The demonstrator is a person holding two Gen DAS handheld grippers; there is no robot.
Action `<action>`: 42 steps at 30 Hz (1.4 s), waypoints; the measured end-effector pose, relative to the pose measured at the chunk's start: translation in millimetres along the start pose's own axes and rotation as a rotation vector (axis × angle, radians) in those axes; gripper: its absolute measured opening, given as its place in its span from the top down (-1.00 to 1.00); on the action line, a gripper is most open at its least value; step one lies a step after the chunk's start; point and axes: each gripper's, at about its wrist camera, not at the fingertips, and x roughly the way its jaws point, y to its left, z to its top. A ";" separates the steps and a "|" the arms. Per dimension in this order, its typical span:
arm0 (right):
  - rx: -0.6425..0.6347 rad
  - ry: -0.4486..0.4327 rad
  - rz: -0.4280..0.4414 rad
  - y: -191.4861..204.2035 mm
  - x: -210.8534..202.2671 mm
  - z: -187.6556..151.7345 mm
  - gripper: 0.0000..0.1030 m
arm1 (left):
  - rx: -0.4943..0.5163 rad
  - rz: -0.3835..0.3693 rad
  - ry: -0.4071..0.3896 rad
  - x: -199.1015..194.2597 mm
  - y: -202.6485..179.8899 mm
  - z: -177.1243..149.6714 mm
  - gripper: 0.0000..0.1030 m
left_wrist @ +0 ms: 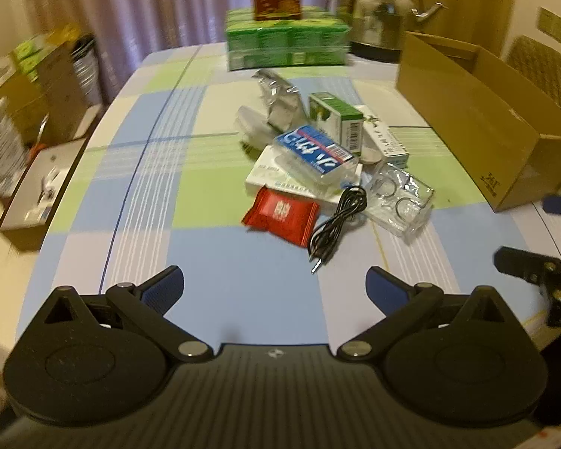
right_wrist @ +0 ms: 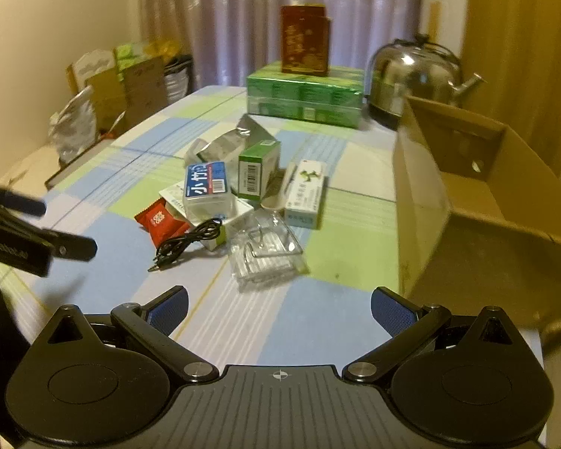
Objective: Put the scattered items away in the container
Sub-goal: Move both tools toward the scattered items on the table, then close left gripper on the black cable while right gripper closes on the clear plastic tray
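Observation:
A pile of loose items lies mid-table: a red snack packet (left_wrist: 280,217) (right_wrist: 161,220), a coiled black cable (left_wrist: 336,220) (right_wrist: 190,241), a clear plastic pack (left_wrist: 400,198) (right_wrist: 265,250), a blue-labelled plastic box (left_wrist: 316,153) (right_wrist: 207,187), a green carton (left_wrist: 336,119) (right_wrist: 258,168), a white carton (left_wrist: 385,138) (right_wrist: 306,194) and a silver foil bag (left_wrist: 280,97) (right_wrist: 224,142). An open cardboard box (left_wrist: 478,123) (right_wrist: 486,194) stands to their right. My left gripper (left_wrist: 275,288) (right_wrist: 52,224) is open, short of the pile. My right gripper (right_wrist: 278,307) (left_wrist: 538,232) is open too, holding nothing.
At the table's far end sit a green multipack (left_wrist: 286,43) (right_wrist: 304,97) with a red-brown box (right_wrist: 304,39) on top and a steel kettle (left_wrist: 379,11) (right_wrist: 415,75). Cartons and bags (left_wrist: 37,86) crowd the floor past the left table edge. A chair back (left_wrist: 542,71) rises behind the cardboard box.

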 end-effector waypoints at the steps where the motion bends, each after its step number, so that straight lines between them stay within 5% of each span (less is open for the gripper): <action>1: -0.013 0.004 0.005 -0.6 4.7 2.0 -0.97 | 0.019 -0.011 0.001 2.6 2.0 2.5 -0.98; 12: -0.109 0.049 0.076 -9.7 54.7 15.7 -0.90 | 0.200 -0.112 0.016 46.0 -1.8 19.1 -0.95; 18: -0.148 0.082 0.103 -13.4 82.5 20.2 -0.54 | 0.295 -0.188 0.043 72.1 -15.0 22.5 -0.57; 26: -0.160 0.106 0.161 -21.6 107.3 23.4 -0.46 | 0.472 -0.218 0.050 97.3 -35.6 25.3 0.19; 37: -0.104 0.126 0.227 -34.7 126.7 28.2 -0.39 | 0.507 -0.245 0.062 117.3 -43.7 27.3 0.39; 42: -0.105 0.129 0.214 -35.1 127.2 28.1 -0.11 | 0.490 -0.239 0.070 116.4 -45.4 27.0 0.69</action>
